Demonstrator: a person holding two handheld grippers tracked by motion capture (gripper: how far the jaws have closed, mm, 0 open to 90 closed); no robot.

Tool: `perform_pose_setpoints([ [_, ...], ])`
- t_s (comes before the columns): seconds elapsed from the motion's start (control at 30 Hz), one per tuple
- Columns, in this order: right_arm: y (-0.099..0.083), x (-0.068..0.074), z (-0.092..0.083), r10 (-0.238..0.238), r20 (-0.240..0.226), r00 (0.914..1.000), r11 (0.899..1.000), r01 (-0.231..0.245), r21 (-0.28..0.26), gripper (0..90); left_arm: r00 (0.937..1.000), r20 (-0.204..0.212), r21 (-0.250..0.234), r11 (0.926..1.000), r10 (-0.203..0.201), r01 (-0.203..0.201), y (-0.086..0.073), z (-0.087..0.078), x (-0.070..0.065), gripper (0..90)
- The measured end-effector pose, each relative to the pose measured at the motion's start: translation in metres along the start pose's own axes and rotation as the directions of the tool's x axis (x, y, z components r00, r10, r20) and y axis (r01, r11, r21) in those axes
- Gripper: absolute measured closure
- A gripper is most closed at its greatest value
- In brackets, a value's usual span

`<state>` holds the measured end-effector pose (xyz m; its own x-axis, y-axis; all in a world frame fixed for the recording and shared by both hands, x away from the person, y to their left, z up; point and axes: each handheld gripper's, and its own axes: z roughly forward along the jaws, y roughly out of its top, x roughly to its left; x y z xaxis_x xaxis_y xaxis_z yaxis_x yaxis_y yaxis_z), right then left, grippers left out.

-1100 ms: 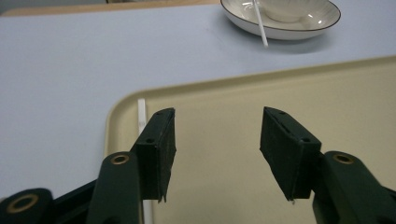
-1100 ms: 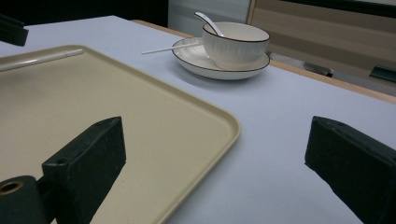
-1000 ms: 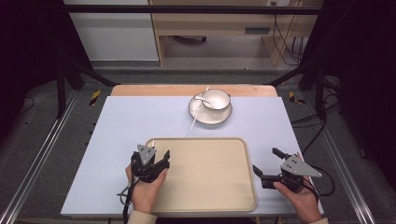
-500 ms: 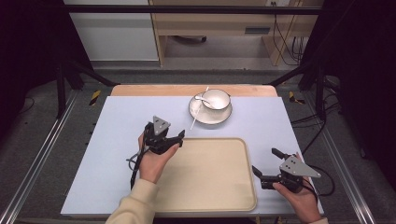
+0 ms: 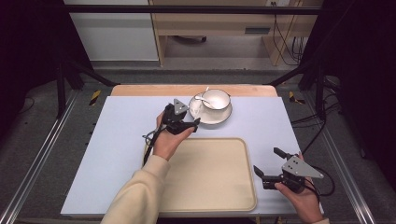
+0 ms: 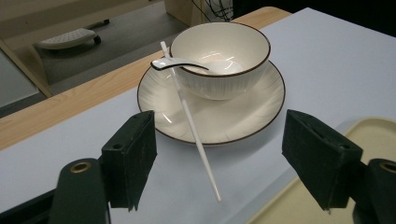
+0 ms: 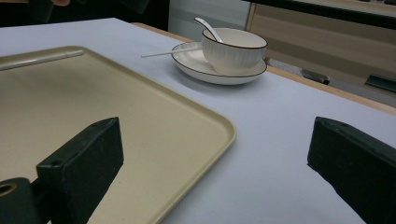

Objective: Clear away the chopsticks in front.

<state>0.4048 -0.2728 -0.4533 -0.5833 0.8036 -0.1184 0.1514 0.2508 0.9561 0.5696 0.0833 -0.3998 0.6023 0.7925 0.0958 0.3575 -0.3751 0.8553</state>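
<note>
Pale blue covers the table, with a strip of bare wood along its far edge. Near that edge a white bowl with a dark rim sits on a matching saucer; a white spoon lies in the bowl, its handle over the rim, and a thin white stick leans on the saucer's edge with its lower end on the table. The left gripper hovers just beside the saucer, jaws spread wide and nothing between them. A beige tray lies near the front of the table. The right gripper rests at the tray's right edge, jaws also spread apart and holding nothing.
</note>
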Motion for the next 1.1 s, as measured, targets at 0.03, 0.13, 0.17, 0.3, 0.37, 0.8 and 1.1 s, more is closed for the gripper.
perform_pose_setpoints([
  [0.03, 0.0, 0.0, 0.0, -0.001, -0.001, 1.0, 1.0, 0.001, 0.001, 3.7, 1.0, 0.003, 0.006, 1.0, 0.007, -0.007, 0.002, 0.004, 0.0, 26.3],
  [0.13, 0.0, 0.001, 0.0, -0.003, -0.003, 1.0, 1.0, 0.003, 0.004, 3.9, 0.9998, 0.0, 0.021, 0.9996, 0.018, -0.018, 0.005, 0.017, 0.0, 28.4],
  [0.17, 0.0, 0.001, 0.0, -0.001, -0.004, 1.0, 1.0, 0.001, 0.003, 4.0, 0.9997, -0.003, 0.03, 0.9993, 0.024, -0.024, 0.006, 0.024, 0.0, 30.1],
  [0.3, 0.0, 0.001, 0.001, -0.001, -0.007, 1.0, 1.0, 0.001, 0.002, 4.2, 0.9995, 0.0, 0.047, 0.9984, 0.032, -0.032, 0.006, 0.034, -0.001, 34.3],
  [0.37, 0.0, 0.001, 0.001, -0.002, -0.008, 1.0, 1.0, 0.002, 0.002, 4.2, 0.9995, -0.002, 0.068, 0.9972, 0.031, -0.03, 0.006, 0.043, 0.0, 35.9],
  [0.8, 0.0, 0.001, 0.002, 0.004, -0.011, 0.9999, 1.0, -0.004, 0.009, 4.3, 0.9994, -0.034, 0.133, 0.9911, -0.009, 0.013, -0.002, 0.078, 0.013, 54.8],
  [1.1, -0.001, 0.001, 0.002, 0.007, -0.012, 0.9999, 1.0, -0.007, 0.011, 4.4, 0.9983, -0.056, 0.171, 0.985, -0.014, 0.023, -0.004, 0.094, 0.012, 63.6],
])
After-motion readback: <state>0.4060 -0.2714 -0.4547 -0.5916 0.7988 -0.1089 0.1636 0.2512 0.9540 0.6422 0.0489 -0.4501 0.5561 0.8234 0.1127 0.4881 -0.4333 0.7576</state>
